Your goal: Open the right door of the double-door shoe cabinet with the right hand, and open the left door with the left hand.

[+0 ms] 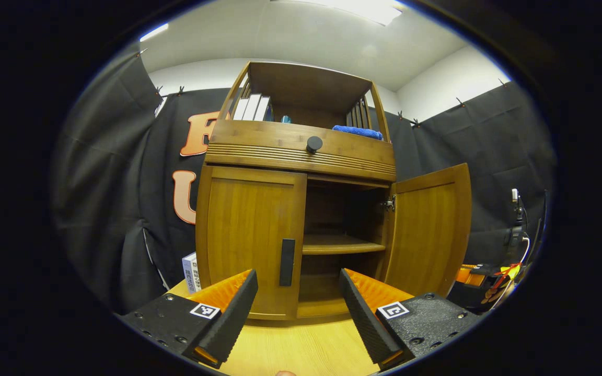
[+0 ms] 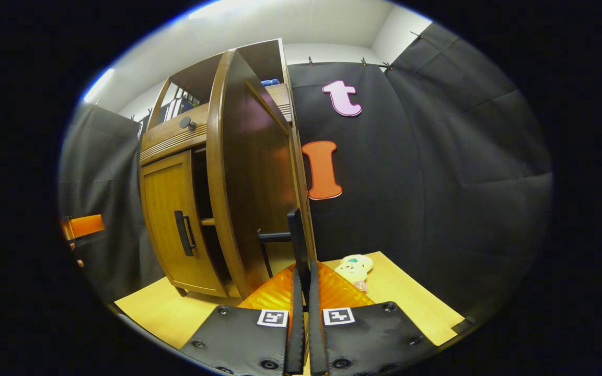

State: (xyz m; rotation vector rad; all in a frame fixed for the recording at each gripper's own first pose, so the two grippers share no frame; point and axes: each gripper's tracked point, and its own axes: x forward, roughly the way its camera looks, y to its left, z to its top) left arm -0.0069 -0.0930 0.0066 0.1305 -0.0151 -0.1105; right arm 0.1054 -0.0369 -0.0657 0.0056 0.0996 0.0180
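The right claw is pinching the open right door's handle; the left claw is gaping wide before the closed left door.

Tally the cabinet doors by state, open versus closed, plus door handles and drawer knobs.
Open doors: 1, the right door
Closed doors: 1, the left door
Door handles: 2
Drawer knobs: 1
Total: 5

Black cloth walls, white ceiling
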